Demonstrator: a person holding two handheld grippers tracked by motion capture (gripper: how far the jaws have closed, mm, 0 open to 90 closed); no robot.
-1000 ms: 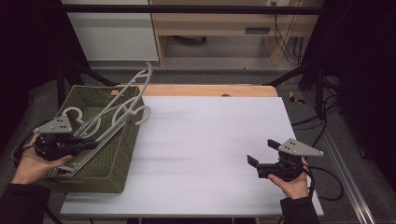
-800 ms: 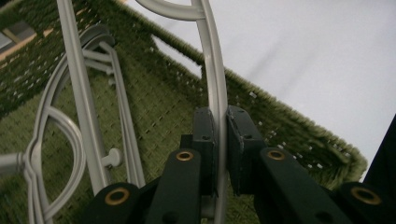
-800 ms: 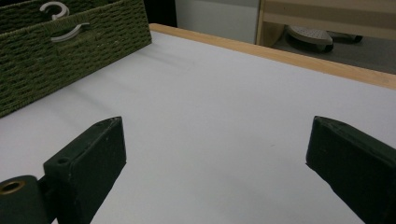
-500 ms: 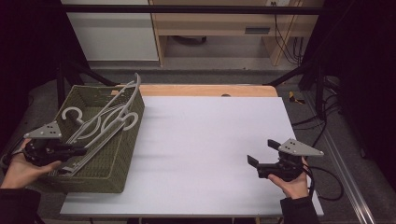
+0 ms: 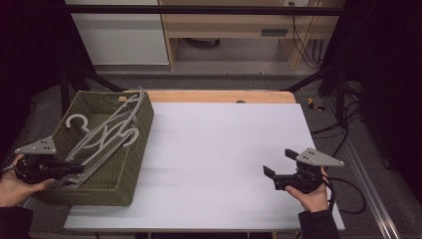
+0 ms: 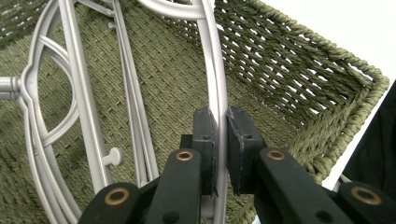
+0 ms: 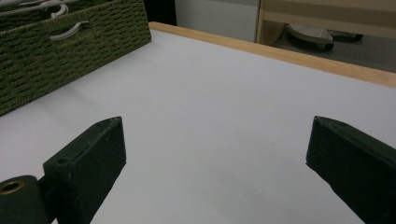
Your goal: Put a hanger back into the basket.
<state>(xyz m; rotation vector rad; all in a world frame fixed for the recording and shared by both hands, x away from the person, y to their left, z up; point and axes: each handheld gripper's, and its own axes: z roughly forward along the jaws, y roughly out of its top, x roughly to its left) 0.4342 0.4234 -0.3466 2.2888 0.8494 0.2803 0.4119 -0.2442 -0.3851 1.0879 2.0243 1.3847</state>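
Your left jaws pinch a grey hanger over the basket; your right jaws stand spread above the bare desk.

In the left gripper view your left gripper has both pads pressed on the thin curved bar of a grey hanger, which runs up between them and away over the woven floor of the green basket. More grey hangers lie to the side of it inside the basket, their bars crossing. From the high view, the held hanger sits in the basket at the desk's left edge, with your left hand at the basket's near corner. Your right gripper hangs wide open over the white desk, well apart from the basket, nothing between its jaws.
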